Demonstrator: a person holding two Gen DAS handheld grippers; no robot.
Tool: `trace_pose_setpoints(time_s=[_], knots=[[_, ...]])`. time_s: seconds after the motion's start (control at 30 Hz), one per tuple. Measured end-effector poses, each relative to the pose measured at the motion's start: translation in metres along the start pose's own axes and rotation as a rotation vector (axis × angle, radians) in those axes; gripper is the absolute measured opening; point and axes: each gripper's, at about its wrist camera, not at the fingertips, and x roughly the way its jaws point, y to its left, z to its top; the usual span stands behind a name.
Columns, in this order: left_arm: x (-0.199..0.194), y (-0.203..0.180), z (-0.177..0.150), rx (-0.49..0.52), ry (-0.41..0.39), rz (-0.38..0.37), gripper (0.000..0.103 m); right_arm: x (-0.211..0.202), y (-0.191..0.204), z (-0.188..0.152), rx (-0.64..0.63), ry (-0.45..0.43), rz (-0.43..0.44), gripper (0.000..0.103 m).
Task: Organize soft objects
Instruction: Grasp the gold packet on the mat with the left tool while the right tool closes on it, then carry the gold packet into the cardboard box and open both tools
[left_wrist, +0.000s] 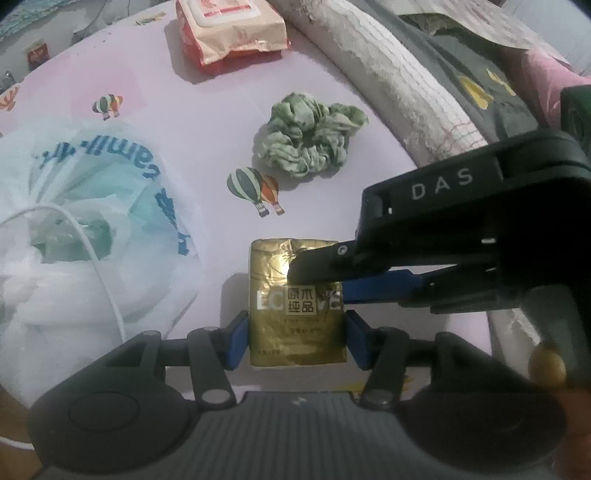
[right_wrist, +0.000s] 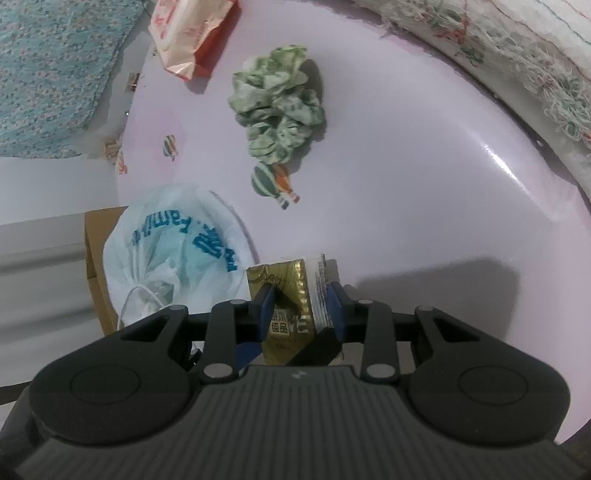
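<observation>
A small gold foil-wrapped tissue pack (left_wrist: 298, 306) with a square label of Chinese characters sits near the front edge of the round pink table (left_wrist: 155, 96), gripped from two directions at once. The left gripper (left_wrist: 297, 338) has its blue pads pressed against the pack's two long sides, jaws narrowed onto it. The right gripper (right_wrist: 300, 308) clamps the same pack across its thickness, one finger on the gold face and the other against the white side edge; in the left wrist view its black finger (left_wrist: 314, 264) lies over the pack's top face. Whether the pack touches the table cannot be told.

Just beside the pack, toward the table's left edge, a crumpled white plastic bag (left_wrist: 81, 206) with blue lettering holds a white cord (left_wrist: 99, 269). Toward the middle of the table lies a ruffled green-and-white fabric scrunchie (left_wrist: 310, 136), next to a printed hot-air balloon motif (left_wrist: 255, 190). At the far edge rests an orange-and-cream wet-wipe packet (left_wrist: 231, 29). A frayed white rolled cloth (left_wrist: 399, 81) runs along the right edge.
</observation>
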Motion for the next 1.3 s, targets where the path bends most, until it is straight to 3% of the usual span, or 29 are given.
trace_pose_setpoints(time_s=[0.37, 0.67, 1.0, 1.3], knots=[[-0.051, 0.021, -0.001, -0.011, -0.06, 0.014, 0.054, -0.019, 0.039, -0.018, -0.038, -0.022, 0.03, 0.031], [-0.135, 0.08, -0.018, -0.099, -0.145, 0.073, 0.055, -0.023, 0.118, -0.052, -0.12, 0.002, 0.102, 0.031], [-0.201, 0.182, -0.061, -0.285, -0.207, 0.195, 0.055, 0.036, 0.228, -0.11, -0.257, 0.127, 0.195, 0.031], [-0.207, 0.264, -0.104, -0.411, -0.18, 0.253, 0.055, 0.113, 0.283, -0.163, -0.358, 0.243, 0.189, 0.031]])
